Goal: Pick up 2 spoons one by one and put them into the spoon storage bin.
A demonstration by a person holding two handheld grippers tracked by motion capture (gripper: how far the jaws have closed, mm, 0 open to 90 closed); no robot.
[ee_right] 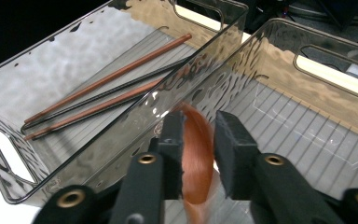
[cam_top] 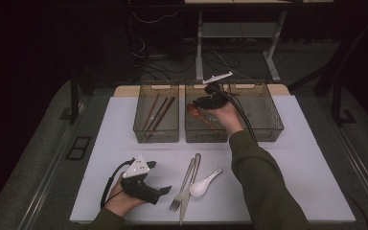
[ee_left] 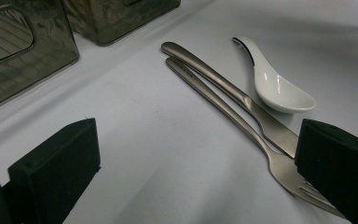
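Right tongs [ee_right: 199, 135] pinch an orange spoon [ee_right: 198, 154] over the middle bin [ee_right: 307, 70]; left tongs [ee_left: 191, 172] gape empty.

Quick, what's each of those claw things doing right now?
Left gripper: open, holding nothing.
Right gripper: closed on an orange spoon, over the middle bin.

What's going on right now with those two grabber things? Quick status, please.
Right gripper shut on orange-brown wooden spoon, over middle smoky clear plastic bin. Left gripper open, resting on white table beside steel fork. Nothing blocking the bin.
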